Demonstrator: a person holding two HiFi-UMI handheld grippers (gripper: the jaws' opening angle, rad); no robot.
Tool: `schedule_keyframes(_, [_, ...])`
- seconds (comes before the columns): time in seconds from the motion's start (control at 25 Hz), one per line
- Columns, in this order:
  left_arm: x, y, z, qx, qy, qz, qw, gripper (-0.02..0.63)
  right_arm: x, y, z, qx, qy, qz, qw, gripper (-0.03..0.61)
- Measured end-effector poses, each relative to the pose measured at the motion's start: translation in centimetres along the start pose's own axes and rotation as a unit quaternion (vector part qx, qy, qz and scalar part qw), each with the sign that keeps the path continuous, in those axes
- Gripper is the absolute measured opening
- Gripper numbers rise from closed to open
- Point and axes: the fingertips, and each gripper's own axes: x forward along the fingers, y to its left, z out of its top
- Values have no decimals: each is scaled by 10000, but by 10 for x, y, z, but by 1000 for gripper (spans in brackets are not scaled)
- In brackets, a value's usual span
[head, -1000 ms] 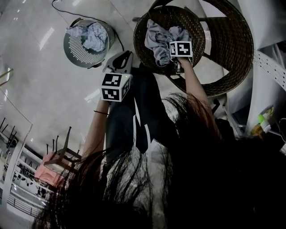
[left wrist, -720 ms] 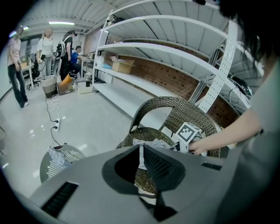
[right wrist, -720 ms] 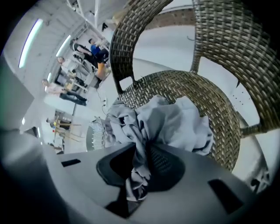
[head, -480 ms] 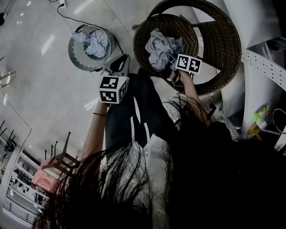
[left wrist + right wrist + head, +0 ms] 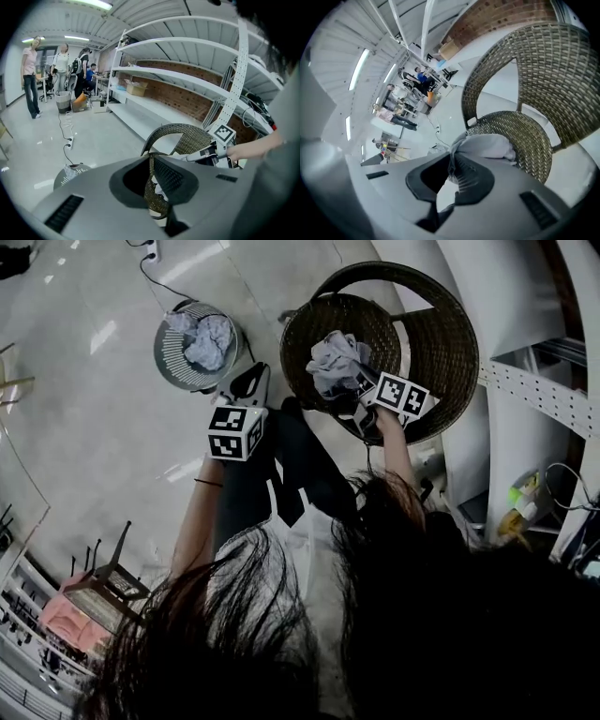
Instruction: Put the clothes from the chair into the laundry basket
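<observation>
Now our right tool (image 5: 452,164), tilted downward over the wicker chair (image 5: 525,136) seat, has just clenched on 1 crumpled grey garment (image 5: 487,146); our left tool (image 5: 249,381) hangs left of it, jaws together, empty.

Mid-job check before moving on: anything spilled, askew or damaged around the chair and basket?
Nothing stands out. The laundry basket stands upright with clothes inside; the right tool, its jaws just closed, grips a bunched grey garment at the wicker chair.
</observation>
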Motion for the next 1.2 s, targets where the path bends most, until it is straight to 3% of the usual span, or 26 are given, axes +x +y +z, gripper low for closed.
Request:
schedule_keyframes(0.44, [-57,-10,33,-109,-603,270,9978,40,-57,95,26,-281,-277,831,9958,35])
schedule_keyframes(0.72, [-107,-1,53,-320,-1157,692,9904,40,-83,150,42,-647,-391,1266,9891,35])
schedule_keyframes(0.92, [-143,11,50,-631,-1424,995,9828,40,-85,193,46,-977,-309,1552,9826,35])
schedule_keyframes(1.2, [-192,35,37,-622,-1474,1519,9754,40,-78,252,45,-1246,-149,2024,9712,35])
